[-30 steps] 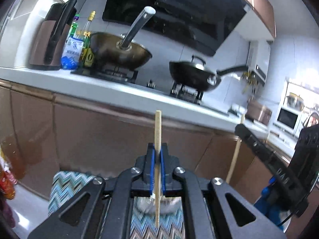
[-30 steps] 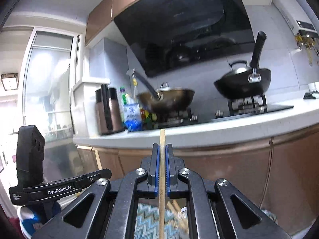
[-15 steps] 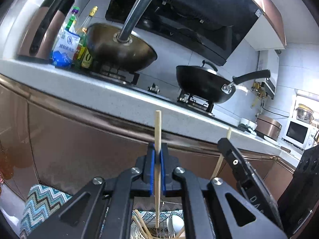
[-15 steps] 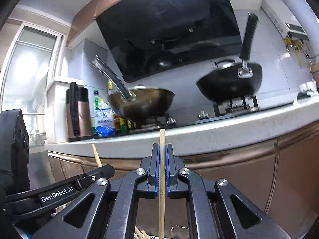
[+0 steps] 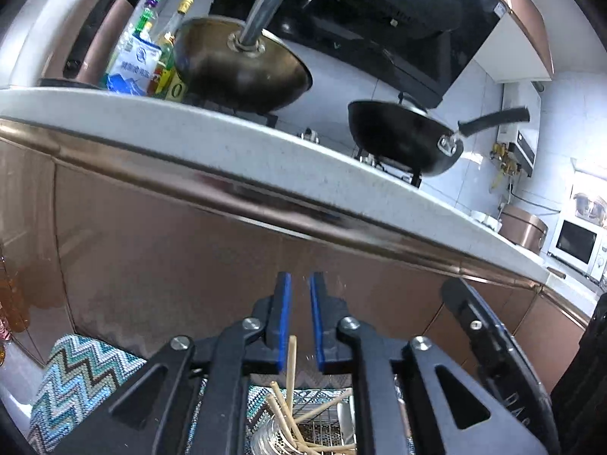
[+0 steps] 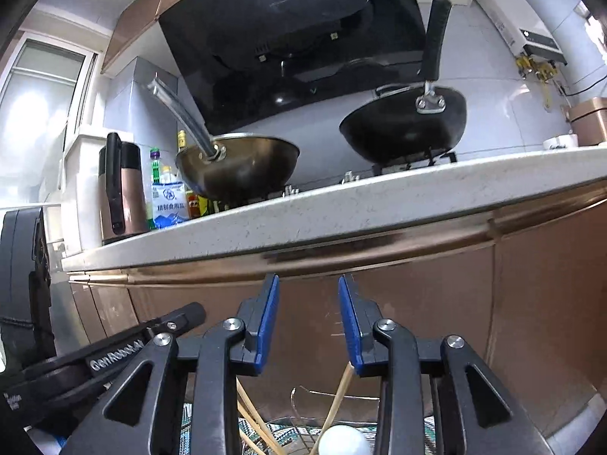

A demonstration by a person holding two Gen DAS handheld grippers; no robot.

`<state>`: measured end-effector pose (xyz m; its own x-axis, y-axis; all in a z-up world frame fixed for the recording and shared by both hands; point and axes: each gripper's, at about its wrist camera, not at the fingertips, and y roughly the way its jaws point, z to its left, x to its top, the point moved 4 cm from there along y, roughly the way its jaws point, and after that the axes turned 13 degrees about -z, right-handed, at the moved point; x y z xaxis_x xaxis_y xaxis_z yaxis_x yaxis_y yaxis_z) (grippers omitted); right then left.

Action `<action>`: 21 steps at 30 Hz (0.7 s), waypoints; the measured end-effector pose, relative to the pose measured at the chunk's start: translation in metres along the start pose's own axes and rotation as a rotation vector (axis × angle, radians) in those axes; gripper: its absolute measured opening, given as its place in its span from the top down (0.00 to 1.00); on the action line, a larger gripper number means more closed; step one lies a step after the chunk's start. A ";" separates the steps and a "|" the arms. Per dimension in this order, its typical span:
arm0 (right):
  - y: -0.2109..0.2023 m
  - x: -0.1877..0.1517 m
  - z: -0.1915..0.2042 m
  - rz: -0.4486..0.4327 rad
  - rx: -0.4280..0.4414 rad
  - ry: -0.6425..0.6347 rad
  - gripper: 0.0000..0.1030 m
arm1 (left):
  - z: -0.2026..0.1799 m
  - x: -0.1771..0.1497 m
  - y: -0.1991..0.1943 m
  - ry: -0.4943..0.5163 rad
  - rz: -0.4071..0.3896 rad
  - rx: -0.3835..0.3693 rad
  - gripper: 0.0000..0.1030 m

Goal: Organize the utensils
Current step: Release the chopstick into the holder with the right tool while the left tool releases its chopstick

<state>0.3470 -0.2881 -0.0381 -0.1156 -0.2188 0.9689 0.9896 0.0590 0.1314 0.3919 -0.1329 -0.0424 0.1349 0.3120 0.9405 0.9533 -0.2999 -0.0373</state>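
Note:
My left gripper (image 5: 299, 280) is open and empty. Just below it, several wooden chopsticks (image 5: 290, 371) stand in a wire utensil basket (image 5: 322, 421) on a zigzag-patterned cloth (image 5: 76, 379). My right gripper (image 6: 308, 284) is open wide and empty. Below it, chopsticks (image 6: 337, 398) lean in the same basket (image 6: 299, 392), and a white rounded utensil end (image 6: 343, 440) shows at the bottom. The right gripper's body (image 5: 489, 345) shows at the right of the left wrist view. The left gripper's body (image 6: 114, 352) shows at the left of the right wrist view.
A brown cabinet front (image 5: 170, 250) rises close ahead under a white countertop (image 5: 227, 144). On the counter stand a brass wok (image 5: 242, 72), a black wok (image 5: 402, 140), oil bottles (image 5: 167, 57) and a brown kettle (image 6: 119, 189). A microwave (image 5: 576, 242) sits far right.
Both grippers have opened and let go of their chopsticks, which now stand in the basket below. Both grippers have also sunk lower, closer to the cabinet front.

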 end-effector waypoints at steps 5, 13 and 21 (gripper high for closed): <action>-0.026 0.027 -0.001 -0.018 -0.020 -0.009 0.64 | 0.003 0.026 -0.035 -0.004 -0.027 0.024 0.70; -0.091 0.062 0.013 -0.008 -0.030 -0.024 0.50 | 0.002 0.053 -0.108 0.076 -0.036 0.095 0.53; -0.157 0.074 0.041 0.048 -0.027 -0.098 0.37 | 0.004 0.059 -0.188 0.179 -0.054 0.175 0.39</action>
<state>0.1798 -0.2734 0.0213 -0.0742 -0.1199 0.9900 0.9960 0.0403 0.0795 0.2216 -0.0550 0.0190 0.0476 0.1542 0.9869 0.9921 -0.1217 -0.0288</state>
